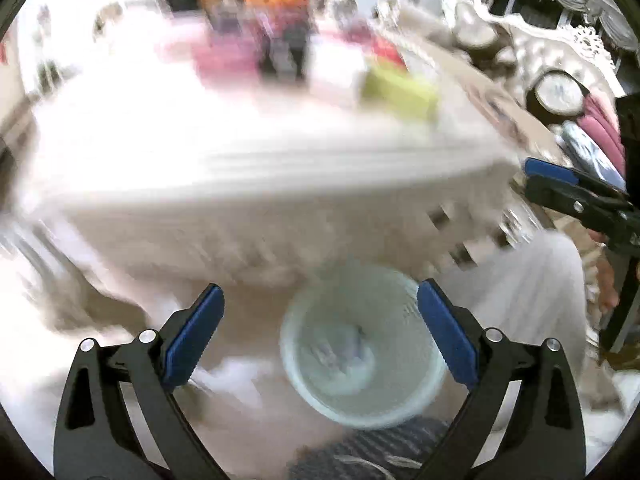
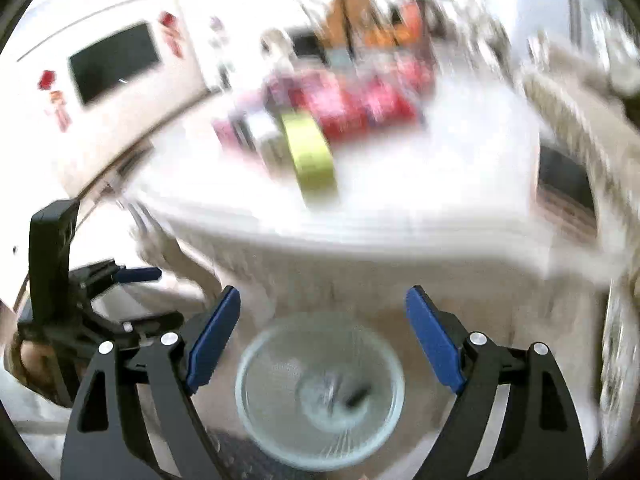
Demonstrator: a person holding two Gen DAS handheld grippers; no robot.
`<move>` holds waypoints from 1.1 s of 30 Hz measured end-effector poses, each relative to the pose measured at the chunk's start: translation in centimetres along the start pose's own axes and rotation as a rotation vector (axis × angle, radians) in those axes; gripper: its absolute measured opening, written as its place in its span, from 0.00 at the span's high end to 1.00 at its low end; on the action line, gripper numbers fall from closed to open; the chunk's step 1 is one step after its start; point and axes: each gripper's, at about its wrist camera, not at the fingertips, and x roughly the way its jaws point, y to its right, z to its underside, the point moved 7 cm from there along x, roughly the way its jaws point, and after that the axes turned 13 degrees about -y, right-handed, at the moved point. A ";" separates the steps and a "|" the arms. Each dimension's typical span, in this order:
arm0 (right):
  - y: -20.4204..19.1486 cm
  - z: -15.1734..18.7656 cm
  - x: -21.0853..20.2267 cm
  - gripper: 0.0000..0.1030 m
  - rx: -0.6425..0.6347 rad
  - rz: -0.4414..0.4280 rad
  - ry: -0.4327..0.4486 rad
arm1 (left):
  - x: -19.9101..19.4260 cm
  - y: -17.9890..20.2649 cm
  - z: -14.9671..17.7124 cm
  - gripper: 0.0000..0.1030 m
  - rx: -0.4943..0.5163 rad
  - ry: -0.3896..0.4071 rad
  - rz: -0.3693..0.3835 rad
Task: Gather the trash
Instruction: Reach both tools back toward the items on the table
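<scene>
Hovering above a pale waste bin (image 1: 362, 354) on the floor, both pairs of fingers stand spread and empty: left gripper (image 1: 320, 332), right gripper (image 2: 322, 338). Blurred scraps (image 2: 340, 394) lie at the bin's bottom, below the fingers. The cluttered counter (image 2: 400, 184) stands beyond.

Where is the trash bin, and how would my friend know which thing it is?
Find the big table with the white cloth, then look down at the floor in front of its near edge. There stands a round, pale, see-through mesh bin, open at the top, with bits of blurry trash at the bottom. It is the only round basket down there; the colourful boxes all sit up on the table.
</scene>
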 end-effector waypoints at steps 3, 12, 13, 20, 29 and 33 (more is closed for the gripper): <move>-0.3 -3.1 1.5 0.21 -0.094 0.062 0.027 | -2.5 -2.8 -4.6 0.08 -0.022 0.127 -0.071; 0.0 -6.3 5.1 0.22 -0.086 0.046 -0.014 | -1.4 -8.4 -17.4 0.08 -0.070 0.147 -0.106; 0.1 -6.2 5.0 0.22 -0.080 0.044 -0.011 | -1.1 -8.2 -18.1 0.08 -0.059 0.130 -0.110; 0.6 -6.1 5.2 0.22 -0.063 0.036 -0.018 | 3.5 -8.6 -18.5 0.08 -0.012 -0.007 -0.016; 0.4 -6.3 6.8 0.22 -0.099 0.031 -0.056 | 6.2 -8.0 -20.6 0.08 -0.007 -0.080 0.032; 0.6 -6.8 7.7 0.22 -0.113 0.038 -0.076 | 6.4 -8.8 -20.7 0.08 0.021 -0.124 -0.013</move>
